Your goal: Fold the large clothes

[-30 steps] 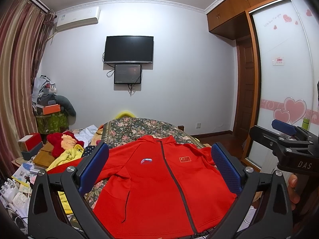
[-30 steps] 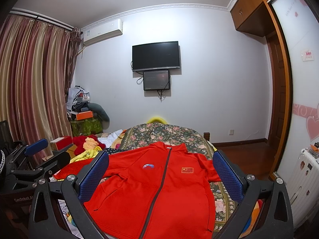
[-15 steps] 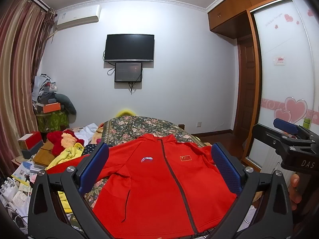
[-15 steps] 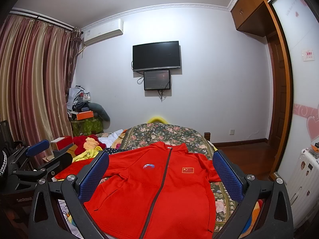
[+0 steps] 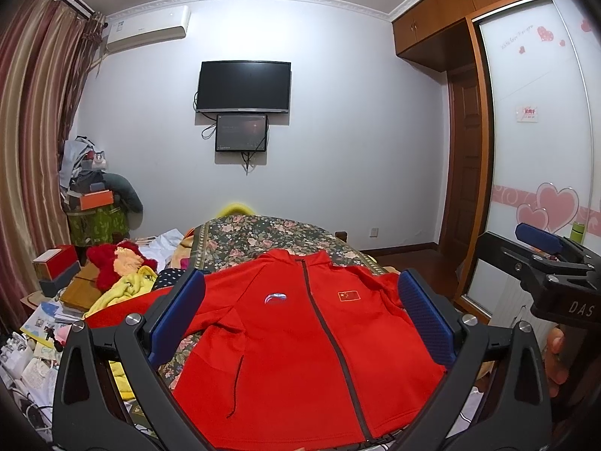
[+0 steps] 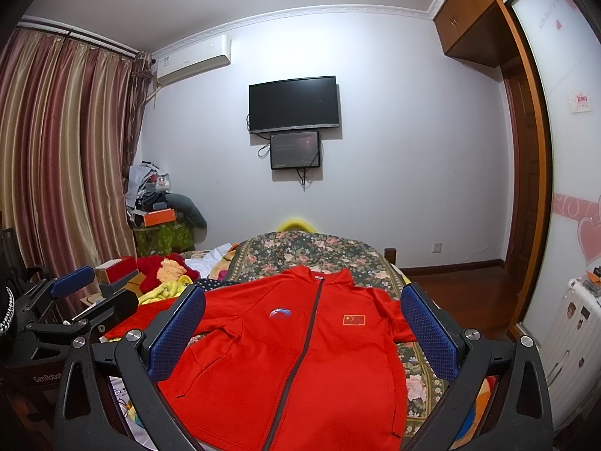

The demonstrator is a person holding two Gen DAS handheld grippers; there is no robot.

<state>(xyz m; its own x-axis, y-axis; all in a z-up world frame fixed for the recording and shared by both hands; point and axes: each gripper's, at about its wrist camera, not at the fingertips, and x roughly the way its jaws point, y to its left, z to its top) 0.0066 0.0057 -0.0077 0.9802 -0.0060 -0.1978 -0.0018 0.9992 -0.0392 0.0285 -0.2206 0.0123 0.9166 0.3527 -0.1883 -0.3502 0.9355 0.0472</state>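
A red zip-up jacket (image 5: 300, 342) lies flat, front up, on a floral bedspread (image 5: 263, 233), collar toward the far wall. It also fills the lower middle of the right wrist view as the jacket (image 6: 300, 353). My left gripper (image 5: 300, 319) hovers above its lower half, open, nothing between the blue pads. My right gripper (image 6: 302, 323) is likewise open and held above the jacket. In the left wrist view the right gripper's body (image 5: 552, 267) shows at the right edge, held by a hand (image 5: 556, 360). The left gripper's body (image 6: 71, 300) shows at the left of the right wrist view.
A heap of red and yellow clothes (image 5: 120, 267) and boxes (image 5: 56, 267) sits left of the bed. Papers (image 5: 33, 342) litter the lower left. A white radiator (image 6: 574, 319) and sliding wardrobe door (image 5: 537, 150) stand at right. A wall TV (image 5: 244, 86) hangs ahead.
The view from both grippers has tilted very slightly; the jacket lies as before and both grippers stay open.
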